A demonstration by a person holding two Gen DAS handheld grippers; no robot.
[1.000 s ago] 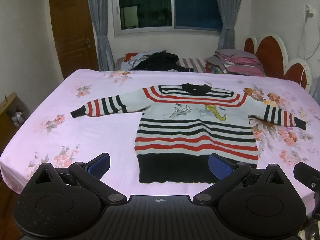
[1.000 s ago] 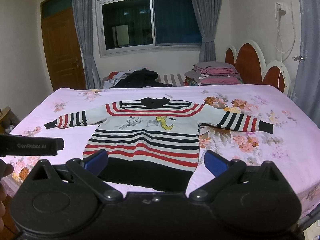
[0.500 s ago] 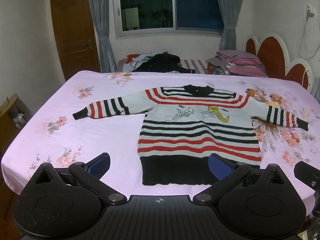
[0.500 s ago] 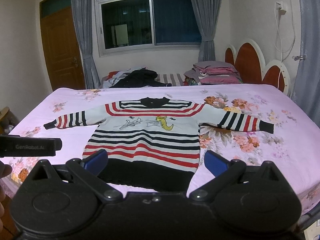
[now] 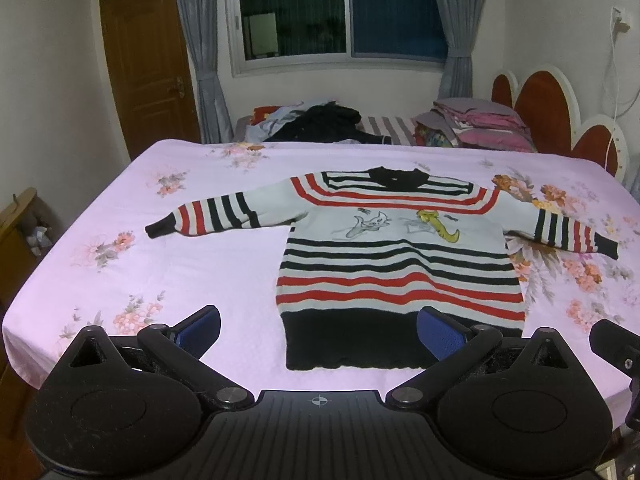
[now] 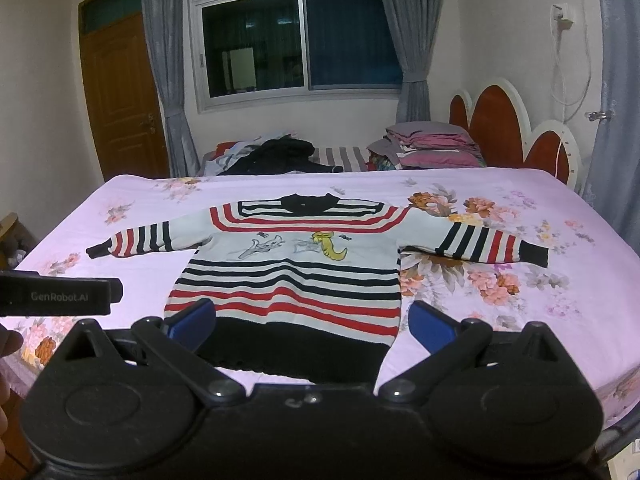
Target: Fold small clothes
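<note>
Sweater (image 5: 396, 248) flat on floral bedsheet (image 5: 160, 264)

One line of print to call here: "GenRobot.AI", pale letters on the side of a black bar (image 6: 56, 295) poking in from the left edge of the right wrist view, above the pink flowered sheet. That bar is part of the left gripper, seen side-on. Nothing else reads as words or numbers. The striped sweater (image 6: 296, 264) carries cartoon figures on its chest, a grey one and a yellow one, but no lettering that can be made out. The left wrist view offers no readable text at all.
</note>
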